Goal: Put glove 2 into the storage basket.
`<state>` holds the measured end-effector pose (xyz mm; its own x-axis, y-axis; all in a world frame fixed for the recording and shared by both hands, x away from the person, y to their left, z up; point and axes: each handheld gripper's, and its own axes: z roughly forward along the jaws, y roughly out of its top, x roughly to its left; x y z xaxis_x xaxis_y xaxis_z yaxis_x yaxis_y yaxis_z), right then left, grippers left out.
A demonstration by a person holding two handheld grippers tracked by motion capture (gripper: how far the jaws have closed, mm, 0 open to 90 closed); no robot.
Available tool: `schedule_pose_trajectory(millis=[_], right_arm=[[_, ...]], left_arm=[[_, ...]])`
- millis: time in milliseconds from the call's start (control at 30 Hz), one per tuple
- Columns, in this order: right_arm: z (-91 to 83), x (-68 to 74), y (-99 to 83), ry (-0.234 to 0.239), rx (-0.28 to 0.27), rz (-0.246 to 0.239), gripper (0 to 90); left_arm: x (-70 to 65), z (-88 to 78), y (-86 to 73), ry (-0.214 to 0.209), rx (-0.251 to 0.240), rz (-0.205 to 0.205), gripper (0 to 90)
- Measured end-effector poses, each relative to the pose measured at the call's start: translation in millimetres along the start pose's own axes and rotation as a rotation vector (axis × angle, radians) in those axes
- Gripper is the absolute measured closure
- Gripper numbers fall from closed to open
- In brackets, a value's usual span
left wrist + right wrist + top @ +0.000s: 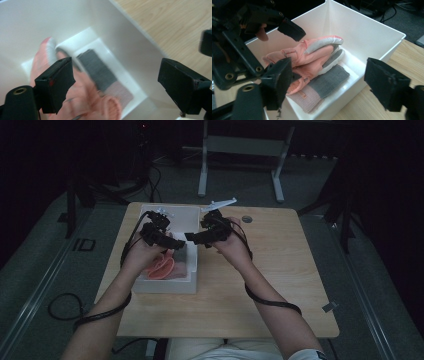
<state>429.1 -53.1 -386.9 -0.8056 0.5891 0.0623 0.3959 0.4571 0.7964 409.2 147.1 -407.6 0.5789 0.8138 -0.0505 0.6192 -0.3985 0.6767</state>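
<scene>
Two pink gloves [312,53] lie in the white box [367,30] on a grey-pink cloth [322,86].

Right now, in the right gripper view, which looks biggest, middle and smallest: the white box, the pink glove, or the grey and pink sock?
1. White box, biggest.
2. Pink glove, middle.
3. Grey and pink sock, smallest, though the glove hides part of it.

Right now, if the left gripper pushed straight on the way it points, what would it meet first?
Most likely the pink and grey padded gloves lying in the white plastic box. The left gripper points down into it, fingers open and empty, though depth is hard to judge.
</scene>
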Motion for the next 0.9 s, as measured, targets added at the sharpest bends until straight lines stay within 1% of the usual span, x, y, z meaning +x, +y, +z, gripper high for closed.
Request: schedule_pose_trajectory(millis=[33,67,100,133,167,200,233,267,300,333,367,400,433,467,500,533,567,600,633,667,700,733,767,800,833,867,900], right_arm=[[-3.5,-2.6,-2.4,0.007,-0.013,0.001,19.4],[-5.5,-4.0,-3.8,0.006,-0.016,0.005,19.0],[-9.0,-6.2,-6.3,-0.001,-0.019,0.007,19.0],[-11.2,-7.5,-7.9,-0.004,-0.020,0.007,18.9],[-14.9,-9.8,-10.7,-0.004,-0.024,0.006,18.1],[-17.8,-11.5,-13.0,-0.005,-0.029,0.008,18.0],[-20.8,-13.4,-15.4,-0.006,-0.031,0.009,18.1],[-20.8,-13.4,-15.4,-0.006,-0.031,0.009,18.1],[-27.1,-18.0,-20.9,-0.018,-0.029,0.005,18.2],[-27.1,-18.0,-20.9,-0.018,-0.029,0.005,18.2],[-32.6,-21.4,-26.1,-0.020,-0.033,0.006,18.1],[-32.6,-21.4,-26.1,-0.020,-0.033,0.006,18.1],[-36.6,-24.1,-30.8,-0.033,-0.032,0.002,18.0],[-38.3,-25.4,-32.9,-0.038,-0.033,-0.004,17.8],[-41.0,-27.7,-36.1,-0.039,-0.032,0.000,17.5],[-42.6,-29.0,-38.1,-0.040,-0.033,0.001,17.4],[-45.1,-30.6,-41.1,-0.044,-0.036,0.001,16.9],[-46.6,-31.5,-42.8,-0.048,-0.036,-0.002,16.6],[-48.8,-32.6,-45.7,-0.054,-0.034,-0.004,16.3],[-50.6,-33.4,-48.1,-0.059,-0.034,-0.007,16.2],[-52.4,-34.2,-50.6,-0.059,-0.036,-0.007,16.3],[-52.4,-34.2,-50.6,-0.059,-0.036,-0.007,16.3],[-55.8,-34.6,-55.9,-0.052,-0.038,-0.010,16.2],[-56.9,-34.6,-58.1,-0.053,-0.041,-0.018,16.3],[-58.4,-34.6,-61.8,-0.054,-0.039,-0.020,16.2],[-58.4,-34.6,-61.8,-0.054,-0.039,-0.020,16.2],[-60.8,-34.6,-68.6,-0.048,-0.034,-0.021,16.2]], left_arm=[[-2.9,0.1,0.7,0.000,-0.008,0.006,12.9],[-2.9,0.1,0.7,0.000,-0.008,0.006,11.3],[-7.7,0.0,2.2,-0.021,-0.022,0.015,5.8],[-10.6,-0.4,2.8,-0.037,-0.029,0.023,2.2],[-13.7,-0.9,2.9,-0.048,-0.041,0.028,1.2],[-13.7,-0.9,2.9,-0.048,-0.041,0.028,1.2],[-19.0,-2.2,2.9,-0.052,-0.062,0.040,1.2],[-19.0,-2.2,2.9,-0.052,-0.062,0.040,1.2],[-26.2,-4.5,3.5,-0.059,-0.086,0.060,1.2],[-26.2,-4.5,3.5,-0.059,-0.086,0.060,1.2],[-32.7,-7.0,3.7,-0.082,-0.119,0.067,1.2],[-32.7,-7.0,3.7,-0.082,-0.119,0.067,1.2],[-39.6,-8.4,4.3,-0.096,-0.133,0.081,1.2],[-39.6,-8.4,4.3,-0.096,-0.133,0.081,1.2],[-48.7,-9.6,4.9,-0.106,-0.145,0.108,1.2],[-48.7,-9.6,4.9,-0.106,-0.145,0.108,1.2],[-58.2,-9.7,5.7,-0.117,-0.146,0.138,1.2],[-58.2,-9.7,5.7,-0.117,-0.146,0.138,1.2],[-69.4,-9.8,6.1,-0.142,-0.150,0.163,1.2],[-69.4,-9.8,6.1,-0.142,-0.150,0.163,1.2],[-79.8,-9.8,5.8,-0.165,-0.163,0.183,1.2],[-79.8,-9.8,5.8,-0.165,-0.163,0.183,1.2],[-88.1,-9.2,5.7,-0.174,-0.162,0.213,1.2],[-94.0,-8.5,5.7,-0.180,-0.158,0.230,1.2],[-98.6,-8.3,5.4,-0.187,-0.155,0.244,1.2],[-98.6,-8.3,5.4,-0.187,-0.155,0.244,1.2],[-107.5,-7.7,4.1,-0.203,-0.157,0.262,1.2]])
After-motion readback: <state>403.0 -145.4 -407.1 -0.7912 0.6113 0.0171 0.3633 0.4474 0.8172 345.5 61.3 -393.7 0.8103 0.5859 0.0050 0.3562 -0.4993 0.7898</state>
